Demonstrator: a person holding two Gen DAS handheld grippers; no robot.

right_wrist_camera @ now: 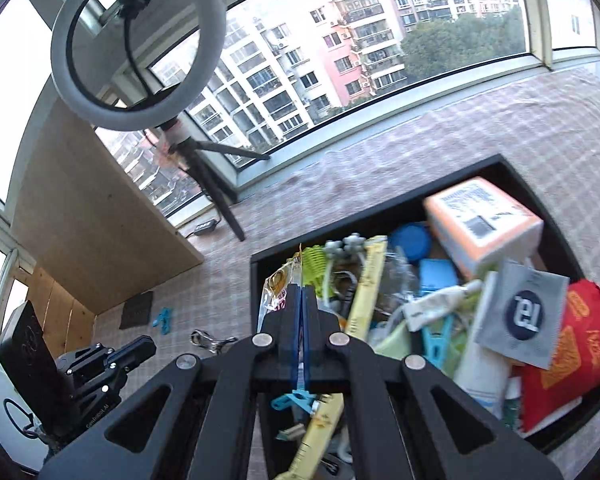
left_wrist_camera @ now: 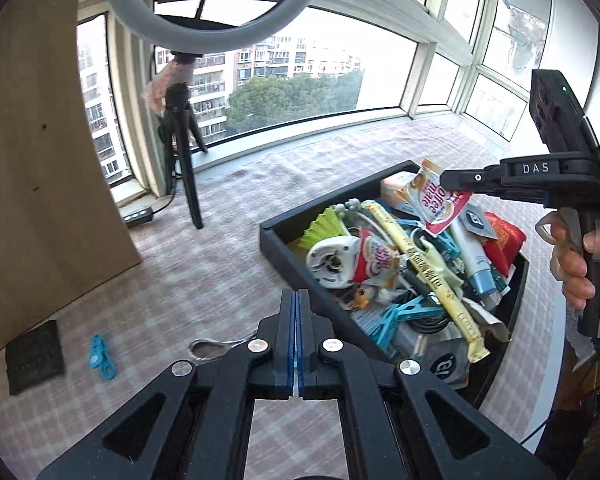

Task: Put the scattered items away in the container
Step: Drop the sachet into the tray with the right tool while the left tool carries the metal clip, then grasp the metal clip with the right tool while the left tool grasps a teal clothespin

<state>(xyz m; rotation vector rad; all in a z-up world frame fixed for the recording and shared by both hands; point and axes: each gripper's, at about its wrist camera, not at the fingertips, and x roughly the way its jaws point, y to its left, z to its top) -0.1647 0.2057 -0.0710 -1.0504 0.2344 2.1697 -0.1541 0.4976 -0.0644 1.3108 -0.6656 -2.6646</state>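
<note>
My right gripper [left_wrist_camera: 446, 179] clamps a coffee sachet [left_wrist_camera: 432, 200] above the crowded black tray [left_wrist_camera: 276, 240], ready to drop it; my left gripper [left_wrist_camera: 298, 304] is pressed together, empty.

The black rectangular tray [left_wrist_camera: 284, 236] sits on the checked-cloth worktop [left_wrist_camera: 220, 264], crammed with packets, and the right tongs [left_wrist_camera: 446, 179] hang over its far end, pinching a coffee-creamer sachet [left_wrist_camera: 432, 204]. Left of the tray lie a metal carabiner clip [left_wrist_camera: 208, 347], then a blue plastic clothes peg [left_wrist_camera: 100, 356], then a flat black square pad [left_wrist_camera: 34, 356]. Behind them stands the ring-light tripod [left_wrist_camera: 186, 140] by the window.
</note>
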